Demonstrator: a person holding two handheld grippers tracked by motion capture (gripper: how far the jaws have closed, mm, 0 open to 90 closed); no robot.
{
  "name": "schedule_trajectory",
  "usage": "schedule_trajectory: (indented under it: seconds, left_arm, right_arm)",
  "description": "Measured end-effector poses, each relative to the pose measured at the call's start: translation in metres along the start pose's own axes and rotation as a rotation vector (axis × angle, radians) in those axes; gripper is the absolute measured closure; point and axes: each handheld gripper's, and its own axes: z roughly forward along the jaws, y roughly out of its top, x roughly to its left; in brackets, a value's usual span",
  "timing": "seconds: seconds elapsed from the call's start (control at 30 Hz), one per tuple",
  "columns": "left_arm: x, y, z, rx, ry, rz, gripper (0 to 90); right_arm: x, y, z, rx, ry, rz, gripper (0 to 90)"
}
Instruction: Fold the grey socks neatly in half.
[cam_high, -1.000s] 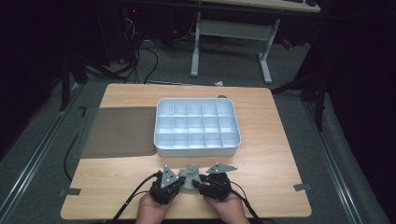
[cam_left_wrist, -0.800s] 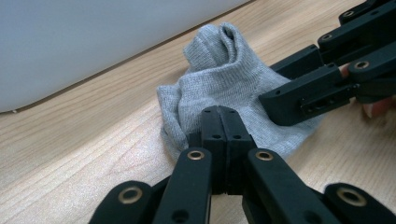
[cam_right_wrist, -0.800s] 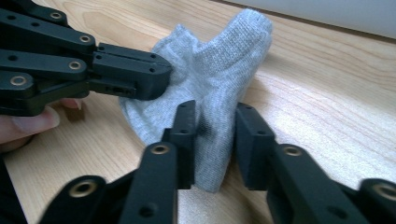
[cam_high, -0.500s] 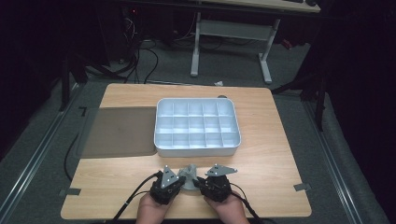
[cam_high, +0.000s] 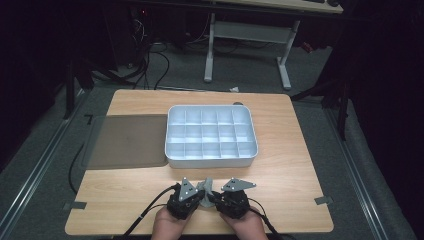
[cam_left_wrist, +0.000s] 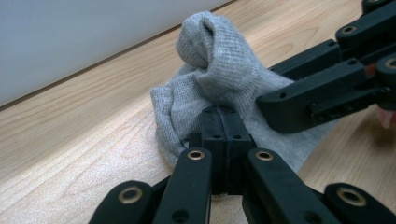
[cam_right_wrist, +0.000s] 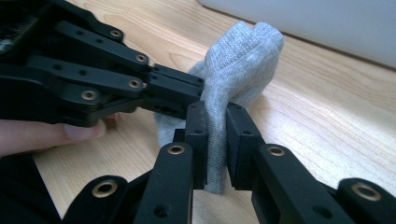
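A grey sock (cam_high: 206, 186) stands bunched up on the wooden table (cam_high: 295, 170) near its front edge, between both hand-held grippers. My left gripper (cam_left_wrist: 219, 116) is shut, with its tips pinching the sock (cam_left_wrist: 219, 70) low down. My right gripper (cam_right_wrist: 215, 114) is shut on a raised fold of the sock (cam_right_wrist: 243, 51); its jaws have just been closing on it, then easing slightly. The left gripper (cam_right_wrist: 196, 86) comes in from the left in the right gripper view, and the right gripper (cam_left_wrist: 280, 100) comes in from the right in the left gripper view. From above, the left gripper (cam_high: 200, 197) and right gripper (cam_high: 213, 196) meet tip to tip.
A white compartment tray (cam_high: 210, 162) with several empty cells sits just beyond the sock, its wall (cam_left_wrist: 70, 37) close behind it. A dark mat (cam_high: 127, 140) lies left of the tray. Cables trail off the front edge. Table legs and wires stand on the floor behind.
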Motion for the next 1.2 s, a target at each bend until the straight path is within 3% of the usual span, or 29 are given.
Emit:
schedule_trajectory:
  seconds: [0.2,0.23,0.27,0.37,0.4,0.43,0.47,0.53,0.6,0.77,0.9,1.2]
  left_arm:
    - [0.0,0.0,0.0,0.0,-0.001,0.001,89.9]
    - [0.0,0.0,0.0,0.001,-0.001,0.001,89.9]
    - [0.0,0.0,0.0,0.0,-0.001,0.002,89.9]
    - [0.0,0.0,0.0,0.001,0.0,0.004,89.9]
    - [0.0,0.0,0.0,0.001,0.0,0.004,89.8]
    - [0.0,0.0,0.0,0.001,0.0,0.005,89.8]
    - [0.0,0.0,0.0,0.001,0.0,0.005,89.8]
    - [0.0,0.0,0.0,0.0,0.0,0.004,89.8]
    - [0.0,0.0,0.0,-0.001,-0.001,0.004,89.8]
    - [0.0,0.0,-0.001,0.001,0.0,0.006,89.8]
    - [-0.001,-0.001,-0.001,0.001,0.005,0.008,89.9]
    - [0.003,-0.001,-0.003,-0.013,-0.02,-0.023,85.6]
  right_arm:
    - [-0.006,0.003,-0.017,-0.051,0.011,0.019,62.8]
    - [-0.012,0.003,-0.023,-0.069,-0.026,0.022,60.9]
    - [-0.012,0.003,-0.023,-0.069,-0.026,0.022,60.9]
    - [-0.02,0.002,-0.024,-0.066,-0.099,0.016,58.0]
    - [-0.022,0.0,-0.021,-0.053,-0.12,-0.011,58.4]
    - [-0.022,-0.002,-0.018,-0.045,-0.129,-0.01,66.4]
    - [-0.022,-0.002,-0.018,-0.045,-0.129,-0.01,66.4]
    - [-0.018,-0.005,-0.013,-0.029,-0.148,-0.03,80.3]
    - [-0.015,-0.007,-0.008,-0.016,-0.144,-0.049,87.2]
    - [-0.003,-0.004,-0.002,-0.031,-0.124,-0.093,89.8]
    - [0.017,0.011,0.005,-0.045,-0.106,-0.151,90.0]
    - [0.012,0.009,0.005,-0.04,-0.117,-0.135,90.0]
